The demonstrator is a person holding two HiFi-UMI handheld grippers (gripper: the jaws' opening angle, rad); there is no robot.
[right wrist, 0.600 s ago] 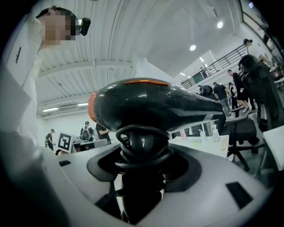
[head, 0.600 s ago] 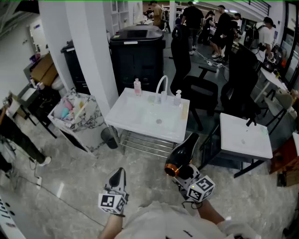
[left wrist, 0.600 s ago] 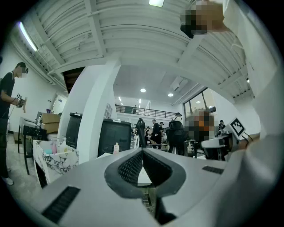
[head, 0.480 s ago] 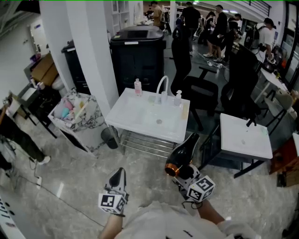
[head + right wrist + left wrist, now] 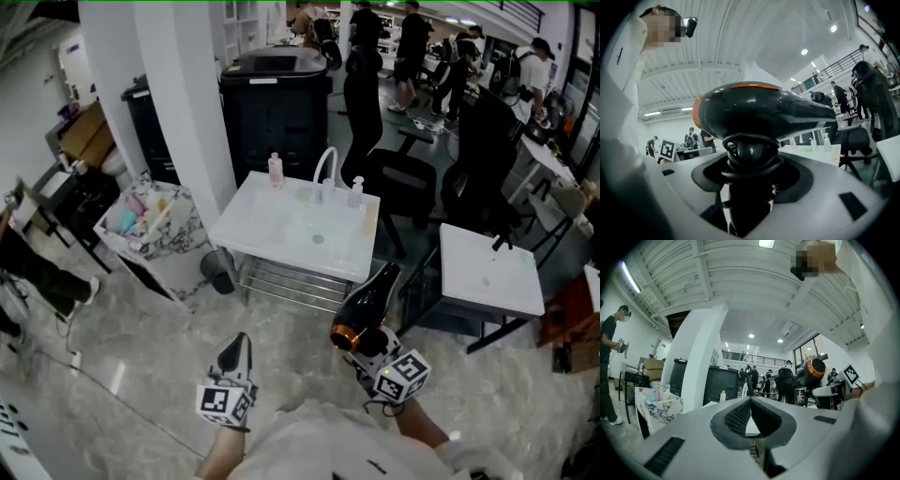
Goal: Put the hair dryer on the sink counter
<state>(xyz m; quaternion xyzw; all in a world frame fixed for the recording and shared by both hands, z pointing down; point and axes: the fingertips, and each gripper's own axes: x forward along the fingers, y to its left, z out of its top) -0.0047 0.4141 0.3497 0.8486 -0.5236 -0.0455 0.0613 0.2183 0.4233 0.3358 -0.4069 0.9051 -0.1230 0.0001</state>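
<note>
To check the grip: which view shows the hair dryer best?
Right gripper view: the hair dryer fills it, handle between the jaws. Head view shows it small; left gripper view, only its orange end.

At the left edge, the person (image 5: 37, 272) has taken a step, and the light shoe (image 5: 87, 289) now sits farther off than it did. Among the far desks, the people (image 5: 412, 37) in dark clothes have drifted left, and 1 of them now stands nearer the far wall. The head view has shifted a little, so the sink counter (image 5: 281, 234) and the white side table (image 5: 492, 272) lie slightly more to the far left in it.
</note>
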